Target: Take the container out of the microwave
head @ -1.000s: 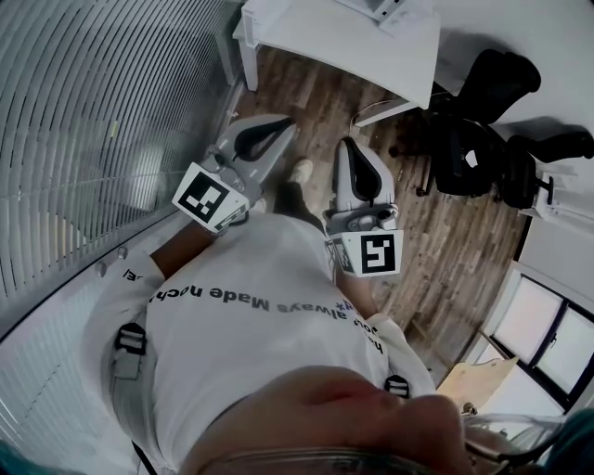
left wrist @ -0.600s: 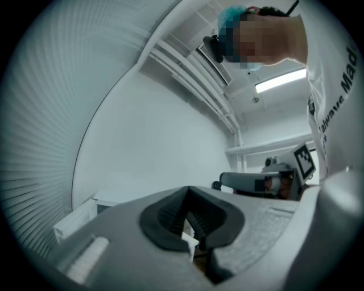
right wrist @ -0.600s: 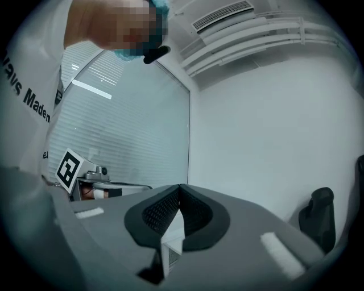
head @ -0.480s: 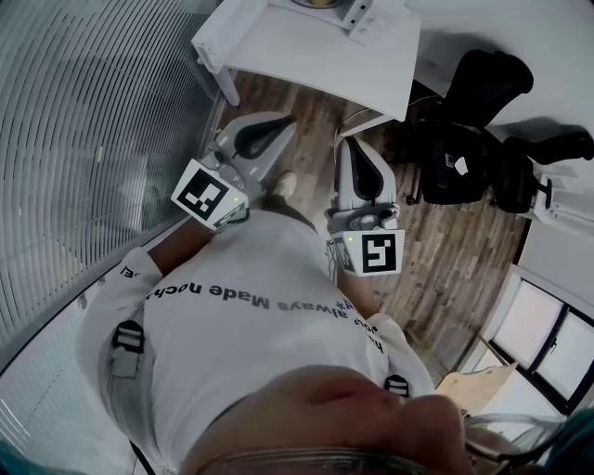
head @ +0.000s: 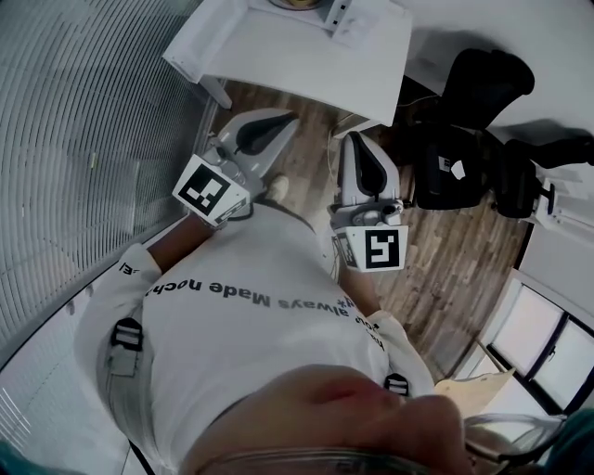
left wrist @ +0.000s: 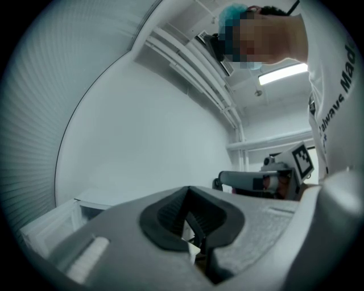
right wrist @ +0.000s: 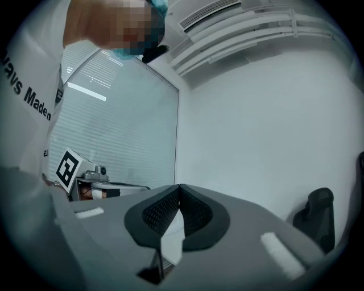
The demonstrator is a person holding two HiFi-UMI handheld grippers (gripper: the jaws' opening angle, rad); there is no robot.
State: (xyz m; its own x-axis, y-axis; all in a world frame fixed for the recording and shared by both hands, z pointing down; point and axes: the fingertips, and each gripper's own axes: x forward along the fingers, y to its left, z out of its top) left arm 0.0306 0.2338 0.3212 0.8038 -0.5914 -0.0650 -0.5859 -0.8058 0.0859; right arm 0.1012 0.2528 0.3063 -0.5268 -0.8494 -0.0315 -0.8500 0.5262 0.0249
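both grippers are pointing level, side by side, toward the near edge of the white worktop (head: 306,56). the left gripper (head: 283,119) is showing its jaws pressed fully together with nothing between them, and the right gripper (head: 355,141) is doing the same, closed tight and empty. the container isn't showing in any view, nor is the microwave. i'm guessing both are waiting somewhere ahead, past that near edge, where a white item (head: 339,14) is being cut off at the far edge. neither gripper is looking nearer. both will be needing to open before any grasp, i'd say.
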